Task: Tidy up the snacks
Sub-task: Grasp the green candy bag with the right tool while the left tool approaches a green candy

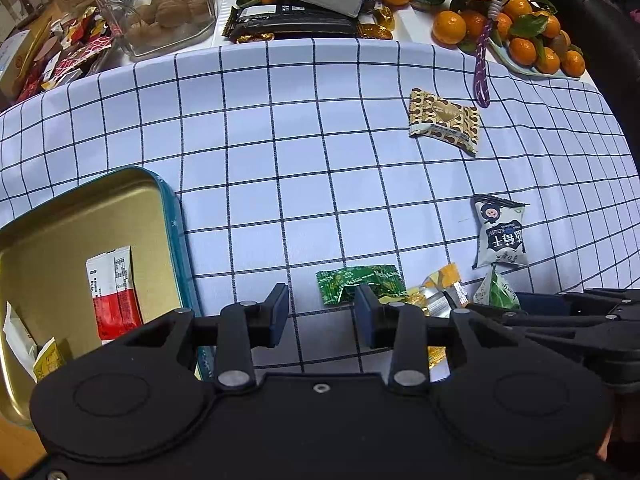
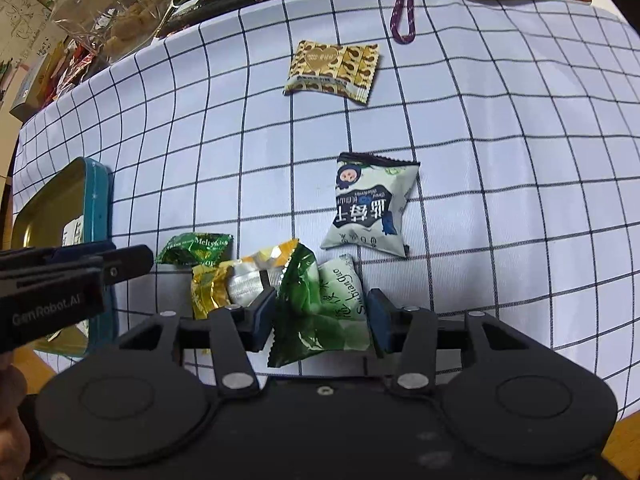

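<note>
A gold tin [image 1: 60, 216] with a teal rim sits at the left and holds a red-and-white sachet [image 1: 114, 292] and two small packets. My left gripper [image 1: 322, 308] is open and empty, just short of a green Meltykiss wrapper [image 1: 360, 282]. My right gripper [image 2: 322, 320] is open around a green-and-white snack packet [image 2: 332, 312], its pads beside the packet. A yellow-silver candy [image 2: 248, 280] lies left of it. A white-blue snack bag [image 2: 370, 204] and a brown-gold cookie pack [image 2: 334, 68] lie farther out on the checked cloth.
At the back stand a glass jar of walnuts [image 1: 160, 8], a plate of oranges [image 1: 532, 40], a purple lanyard [image 1: 482, 68], a dark chocolate bar [image 1: 292, 24] and boxes. Red wrappers [image 1: 68, 52] pile up at the back left.
</note>
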Demonstrator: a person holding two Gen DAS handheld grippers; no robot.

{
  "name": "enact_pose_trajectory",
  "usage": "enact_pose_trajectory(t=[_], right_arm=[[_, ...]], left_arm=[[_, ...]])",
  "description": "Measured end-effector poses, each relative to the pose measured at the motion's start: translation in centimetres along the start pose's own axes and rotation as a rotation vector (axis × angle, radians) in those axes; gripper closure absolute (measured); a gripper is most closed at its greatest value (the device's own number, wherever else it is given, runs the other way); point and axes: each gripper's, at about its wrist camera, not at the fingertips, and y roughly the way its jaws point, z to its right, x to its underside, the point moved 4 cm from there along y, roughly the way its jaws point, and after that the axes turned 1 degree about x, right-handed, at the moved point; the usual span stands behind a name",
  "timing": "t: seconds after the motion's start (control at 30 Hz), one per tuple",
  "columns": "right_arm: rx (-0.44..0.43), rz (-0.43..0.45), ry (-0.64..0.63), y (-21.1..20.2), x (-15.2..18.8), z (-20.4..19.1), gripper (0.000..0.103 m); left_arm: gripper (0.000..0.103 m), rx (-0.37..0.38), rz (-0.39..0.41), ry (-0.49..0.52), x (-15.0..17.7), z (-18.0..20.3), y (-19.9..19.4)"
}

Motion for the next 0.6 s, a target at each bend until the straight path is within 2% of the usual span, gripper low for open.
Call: enact_pose_trajectory(t=[0.23, 0.4, 0.5, 0.6], right_arm=[[0.054, 0.053, -0.076, -1.1, 0.2, 0.5, 0.061], [0.175, 0.148, -0.148, -2.0, 0.3, 1.1, 0.063], [0.228, 0.186, -0.138, -2.4, 0.1, 2.1, 0.063], [0.242, 0.194, -0.086, -2.6, -0.2, 3.5, 0.063]], left_arm=[[0.057, 0.014, 0.002, 0.004, -0.3, 0.5, 0.2], [0.057, 0.018, 0.001, 0.007, -0.4, 1.0, 0.5], [0.057, 0.021, -0.003, 0.007, -0.6, 1.3, 0.7], [0.057, 0.026, -0.011, 0.004, -0.8, 1.6, 1.1]])
